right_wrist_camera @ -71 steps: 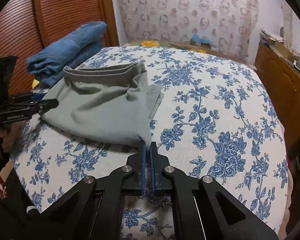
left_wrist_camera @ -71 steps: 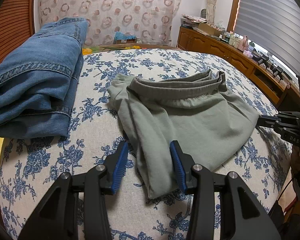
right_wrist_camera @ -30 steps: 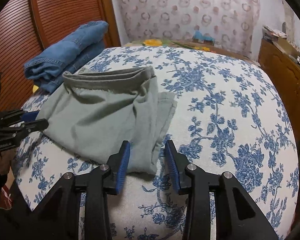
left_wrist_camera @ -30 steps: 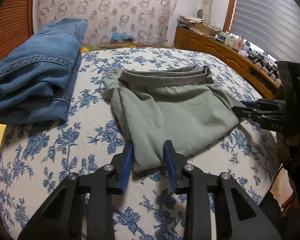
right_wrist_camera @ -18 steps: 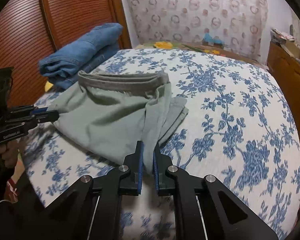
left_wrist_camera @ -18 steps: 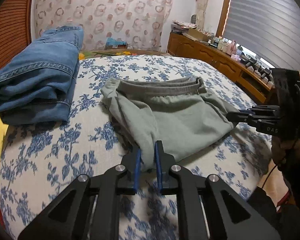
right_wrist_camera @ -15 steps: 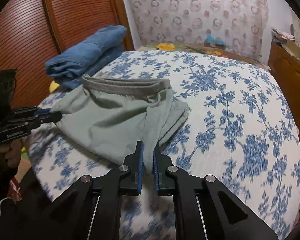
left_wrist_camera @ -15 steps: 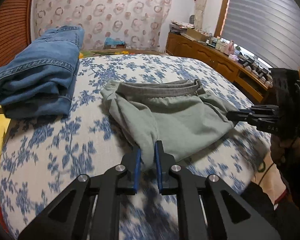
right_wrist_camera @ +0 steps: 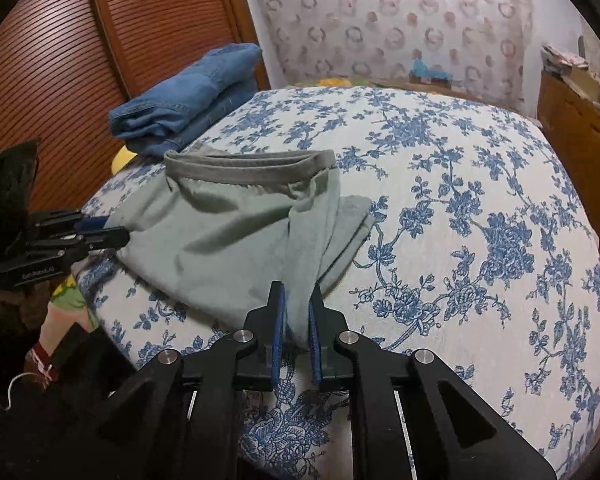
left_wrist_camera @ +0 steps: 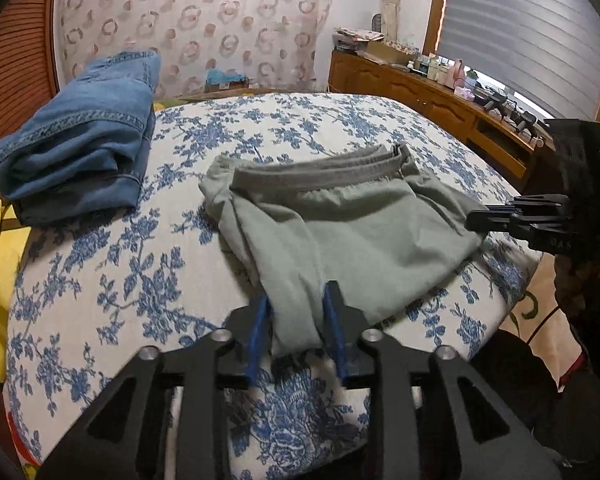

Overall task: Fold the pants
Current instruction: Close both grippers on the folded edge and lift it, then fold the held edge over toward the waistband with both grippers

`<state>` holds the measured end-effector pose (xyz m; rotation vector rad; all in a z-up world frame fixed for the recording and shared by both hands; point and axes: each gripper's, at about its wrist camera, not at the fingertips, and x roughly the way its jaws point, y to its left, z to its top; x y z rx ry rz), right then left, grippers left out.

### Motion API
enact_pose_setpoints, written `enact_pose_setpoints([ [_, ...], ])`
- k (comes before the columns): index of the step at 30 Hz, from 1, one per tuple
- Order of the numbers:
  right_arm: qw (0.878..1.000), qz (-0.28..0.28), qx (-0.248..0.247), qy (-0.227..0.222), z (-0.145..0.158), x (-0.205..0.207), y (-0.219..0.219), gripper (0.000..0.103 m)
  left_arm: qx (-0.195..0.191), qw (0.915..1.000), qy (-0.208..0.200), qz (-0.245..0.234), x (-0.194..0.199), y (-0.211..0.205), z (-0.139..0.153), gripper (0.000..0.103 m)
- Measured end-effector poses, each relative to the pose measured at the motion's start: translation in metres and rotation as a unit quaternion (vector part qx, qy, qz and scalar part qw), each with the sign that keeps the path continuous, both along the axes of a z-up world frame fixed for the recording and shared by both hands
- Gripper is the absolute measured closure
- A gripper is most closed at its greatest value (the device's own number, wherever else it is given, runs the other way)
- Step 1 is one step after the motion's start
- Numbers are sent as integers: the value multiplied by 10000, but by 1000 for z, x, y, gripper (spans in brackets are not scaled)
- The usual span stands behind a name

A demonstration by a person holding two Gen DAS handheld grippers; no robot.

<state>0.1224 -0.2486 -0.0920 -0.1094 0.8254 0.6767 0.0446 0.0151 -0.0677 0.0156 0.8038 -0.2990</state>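
Your left hand-held gripper (left_wrist_camera: pixel 296 320) w/ jaws part open brackets the near corner of the green pants (left_wrist_camera: pixel 340 232) on the bed (left_wrist_camera: pixel 100 280); whether it pinches the cloth, can't tell. Right hand-held gripper (right_wrist_camera: pixel 296 320) is clamped on the opposite corner. Risk: lift w/ left grip loose & that corner drops, skewing the fold. Folded jeans (left_wrist_camera: pixel 76 160) lie beside.
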Motion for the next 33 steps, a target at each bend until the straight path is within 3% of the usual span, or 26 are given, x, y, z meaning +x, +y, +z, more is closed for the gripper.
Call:
enact_pose_setpoints([
  [2,10000,-4,-27,-69,4,-1,0,92,29,10000,-27,24,4,1,2,62],
  [14,9987,-75,-198,-455,23,20,7,79,135,9997,54,218,48,6,5,59],
  [33,9994,1,-245,228,0,98,41,78,237,9988,216,379,96,9,-3,59],
])
